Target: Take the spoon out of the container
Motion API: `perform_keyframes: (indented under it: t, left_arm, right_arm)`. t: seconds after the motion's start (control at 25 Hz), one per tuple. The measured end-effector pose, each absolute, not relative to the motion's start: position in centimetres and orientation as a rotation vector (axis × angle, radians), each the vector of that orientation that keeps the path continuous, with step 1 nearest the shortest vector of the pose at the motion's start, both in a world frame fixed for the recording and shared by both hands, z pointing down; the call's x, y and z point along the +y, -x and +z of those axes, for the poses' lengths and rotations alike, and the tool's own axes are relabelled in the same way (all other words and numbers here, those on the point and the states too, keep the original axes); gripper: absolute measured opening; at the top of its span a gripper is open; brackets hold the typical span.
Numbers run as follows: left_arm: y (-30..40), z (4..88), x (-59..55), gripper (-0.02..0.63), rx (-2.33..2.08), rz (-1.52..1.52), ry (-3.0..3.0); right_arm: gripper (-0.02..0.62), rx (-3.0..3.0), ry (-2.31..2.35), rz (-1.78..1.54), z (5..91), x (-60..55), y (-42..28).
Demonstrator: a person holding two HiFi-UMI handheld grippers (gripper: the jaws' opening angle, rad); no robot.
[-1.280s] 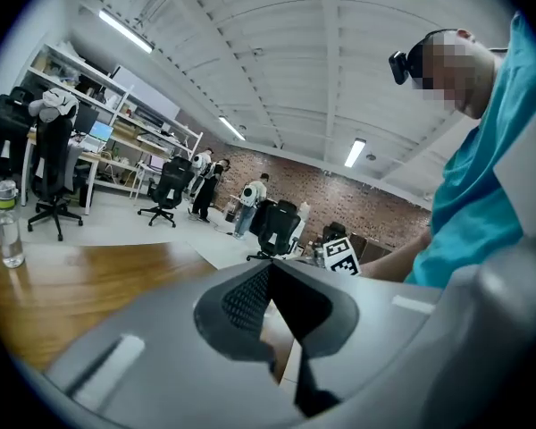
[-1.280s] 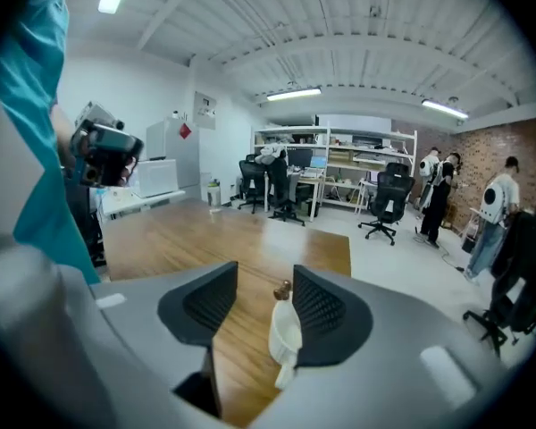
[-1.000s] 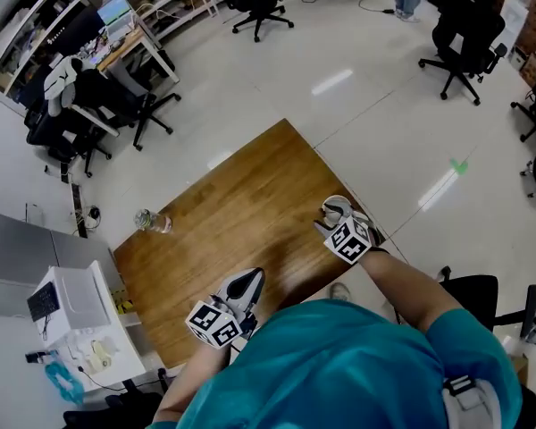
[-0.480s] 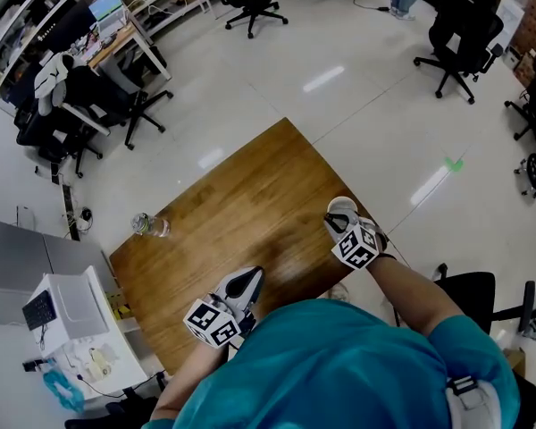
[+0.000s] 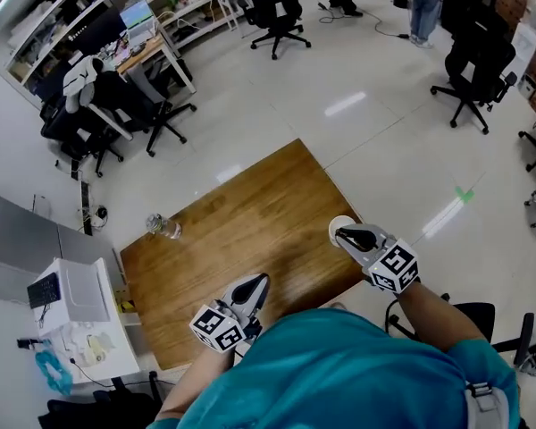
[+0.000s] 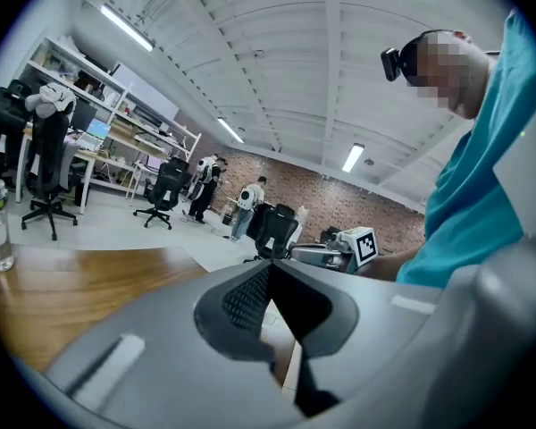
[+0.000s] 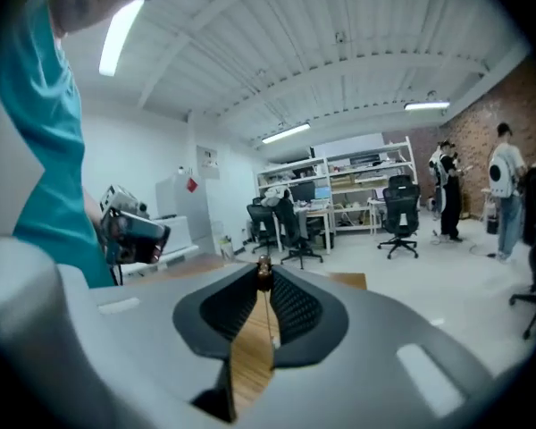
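Landmark: a brown rectangular wooden table [image 5: 241, 213]; every place below is given against it.

Clear plastic bottle [image 5: 161, 226]: stands by the table's left edge, well apart from both grippers.

Left gripper [image 5: 255, 283]: hangs over the table's near edge, left of its middle, and points away from the person across the top.

Left jaws: brought together. The dark ribbed pads meet at the tips, with only a thin slot behind them through which the table's wood shows. Nothing sits between them and they touch nothing.

White round container [image 5: 337, 224]: sits at the table's right edge, toward the near right corner, directly under the right gripper's tips. The gripper covers most of it, so its inside cannot be seen.

Right gripper [image 5: 344, 234]: reaches in over the table's right edge, pointing inward across the top, with its tips above the container.

Right jaws: drawn in to a narrow slit, pads almost touching, pinched at the very tips on a small dark brown end.

Spoon [image 7: 264, 267]: only that dark brown end shows, held between the right gripper's tips and poking just past them. The rest is hidden by the jaws. It lies at the table's right edge, above the container.
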State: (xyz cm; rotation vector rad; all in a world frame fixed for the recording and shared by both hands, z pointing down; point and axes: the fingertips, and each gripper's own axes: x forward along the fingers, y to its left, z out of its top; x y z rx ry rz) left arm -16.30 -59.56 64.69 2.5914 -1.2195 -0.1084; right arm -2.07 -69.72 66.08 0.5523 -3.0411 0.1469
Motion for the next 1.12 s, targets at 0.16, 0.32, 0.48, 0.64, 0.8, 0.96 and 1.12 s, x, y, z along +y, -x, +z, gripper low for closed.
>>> perform_keyframes:
  t: [0.16,0.32,0.48,0.64,0.8,0.96,1.12]
  left_arm:
    - [13.5,67.8,-55.8,0.003,-1.317,-0.126,-2.590]
    - [14.6,69.2,-51.2,0.003,-1.410,-0.150,-2.569]
    - [17.1,69.1,-44.5,0.003,-1.466,-0.223,-2.550]
    - [19.9,68.0,-37.7,0.003,-1.447,-0.217,-2.615]
    - [24.4,68.0,-30.0,0.003,-1.418,-0.130,-2.689]
    - [27.4,66.3,-23.6,0.003,-1.380,-0.128,-2.672]
    - [26.9,64.7,-19.4,0.003,-1.361,-0.148,-2.690]
  right_arm:
    - [0.044,-3.207,-0.303,0.313,67.3,-64.6,-1.2]
    - [0.044,-3.241,-0.154,0.336,69.0,-59.5,0.1]
    - [0.046,-3.237,-0.063,0.297,68.9,-52.0,2.5]
    - [0.046,-3.233,-0.048,0.238,66.5,-45.3,5.8]
    - [0.046,-3.250,-0.081,0.261,65.2,-37.8,10.7]
    - [0.046,-3.239,-0.069,0.236,61.4,-31.1,14.1]
    - [0.046,-3.251,-0.049,0.195,58.7,-26.3,14.2]
